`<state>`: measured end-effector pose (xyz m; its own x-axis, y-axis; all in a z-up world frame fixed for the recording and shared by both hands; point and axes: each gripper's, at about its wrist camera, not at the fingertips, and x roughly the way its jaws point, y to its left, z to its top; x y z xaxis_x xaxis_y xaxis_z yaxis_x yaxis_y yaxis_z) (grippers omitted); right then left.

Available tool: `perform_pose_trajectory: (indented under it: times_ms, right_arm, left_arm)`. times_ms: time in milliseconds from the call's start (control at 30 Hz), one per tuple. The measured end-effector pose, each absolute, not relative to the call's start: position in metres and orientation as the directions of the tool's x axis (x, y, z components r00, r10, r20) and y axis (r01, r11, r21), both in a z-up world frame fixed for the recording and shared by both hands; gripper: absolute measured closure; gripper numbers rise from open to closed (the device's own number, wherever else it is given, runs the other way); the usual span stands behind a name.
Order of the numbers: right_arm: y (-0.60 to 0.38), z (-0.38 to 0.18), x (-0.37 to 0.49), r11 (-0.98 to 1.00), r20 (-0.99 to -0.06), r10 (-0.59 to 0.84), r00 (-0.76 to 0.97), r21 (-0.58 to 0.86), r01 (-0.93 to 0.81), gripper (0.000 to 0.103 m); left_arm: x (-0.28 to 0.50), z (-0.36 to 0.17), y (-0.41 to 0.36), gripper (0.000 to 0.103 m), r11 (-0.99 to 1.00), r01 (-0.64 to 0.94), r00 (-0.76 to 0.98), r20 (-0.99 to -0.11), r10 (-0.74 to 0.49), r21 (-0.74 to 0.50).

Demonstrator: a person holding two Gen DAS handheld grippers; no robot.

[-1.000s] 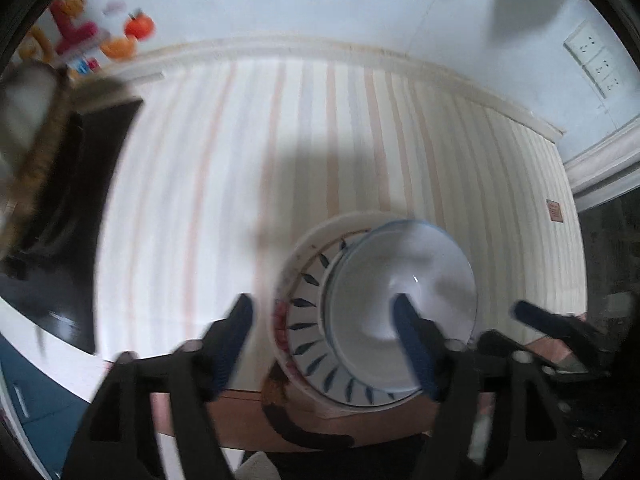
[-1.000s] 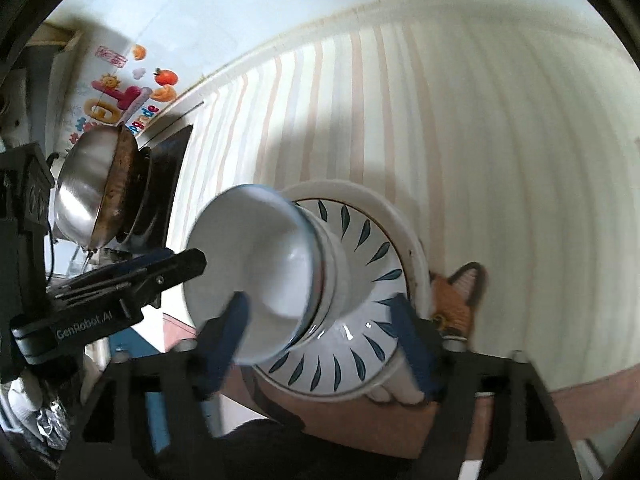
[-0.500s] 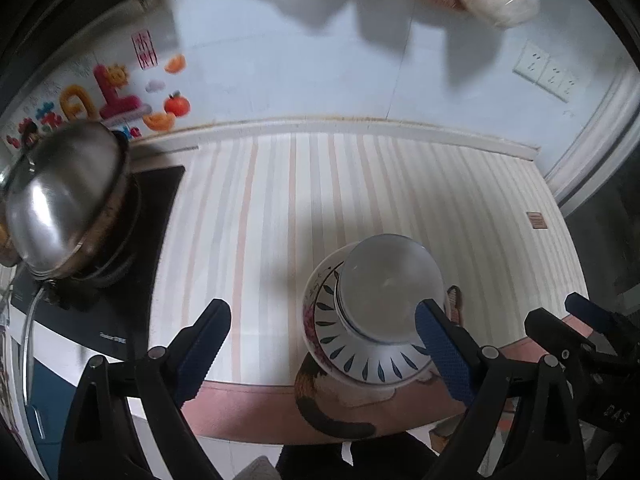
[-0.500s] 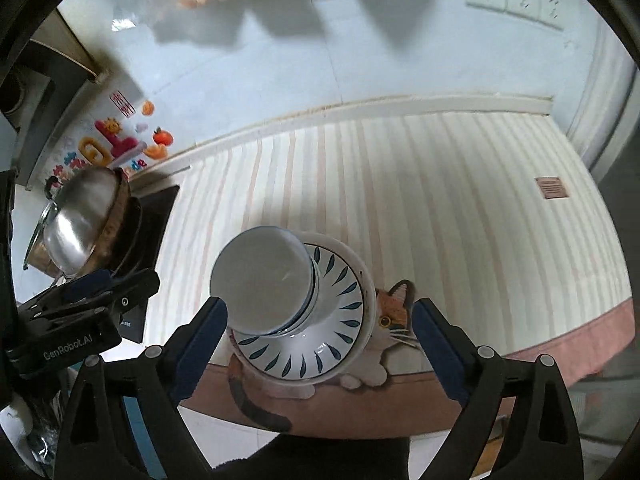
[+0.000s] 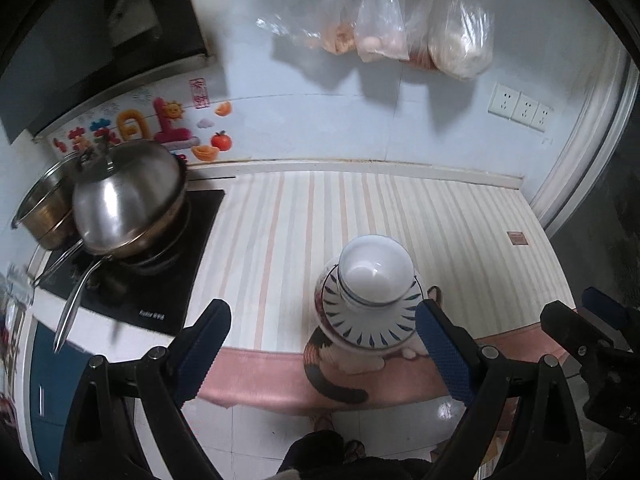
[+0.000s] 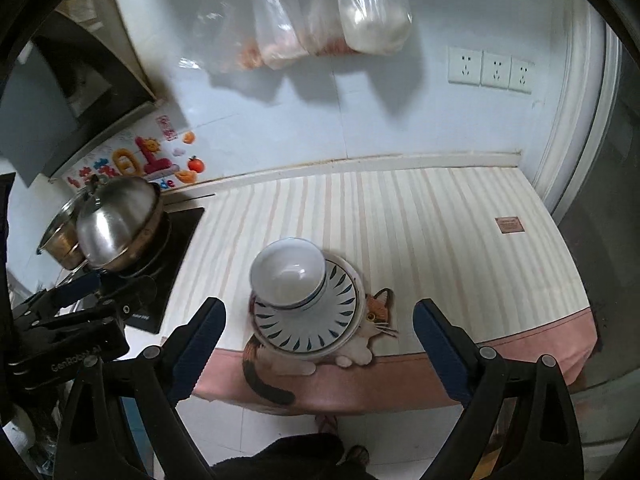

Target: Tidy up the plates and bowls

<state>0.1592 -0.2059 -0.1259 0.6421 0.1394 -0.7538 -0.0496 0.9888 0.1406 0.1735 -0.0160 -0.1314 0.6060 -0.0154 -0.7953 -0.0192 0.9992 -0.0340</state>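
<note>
Blue-padded jaws of both grippers [image 5: 323,350] [image 6: 320,344] gape wide, holding nothing.

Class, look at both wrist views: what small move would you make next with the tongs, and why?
Probably keep both tongs open and draw them further back. The white bowl already sits stacked on the leaf-pattern plate on the striped counter, and the left tongs and right tongs hold nothing, so no dish is left to sort.
</note>
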Motion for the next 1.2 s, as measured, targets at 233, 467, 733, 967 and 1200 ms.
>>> perform_pose_trajectory:
  times_ms: [233,467,733,967,1200]
  right_arm:
    - [-0.205,-0.096,0.095,0.989,-0.714,0.149,0.684,0.112,-0.098,0.006]
    - [-0.209,-0.076,0.046,0.992,-0.694,0.130,0.708,0.097,-0.087,0.006]
    - [-0.203,-0.064,0.019,0.996,-0.668,0.092,0.738,0.076,-0.056,0.005]
    - [-0.195,-0.056,0.012,0.997,-0.654,0.070,0.753,0.064,-0.038,0.005]
    - [-0.190,-0.051,0.007,0.998,-0.641,0.055,0.765,0.044,-0.036,0.005]
  left_arm:
    - [0.114,-0.106,-0.017,0.008,0.997,-0.068,0.653,-0.757,0.029,-0.021]
    - [0.079,-0.090,-0.015,0.009,0.997,-0.069,0.668,-0.744,0.031,-0.020]
    - [0.065,-0.082,-0.010,0.009,0.999,-0.043,0.692,-0.722,0.025,-0.007]
    - [0.057,-0.076,-0.005,0.009,0.999,-0.038,0.706,-0.708,0.026,-0.001]
    - [0.050,-0.076,-0.002,0.009,0.999,-0.046,0.702,-0.712,0.022,-0.014]
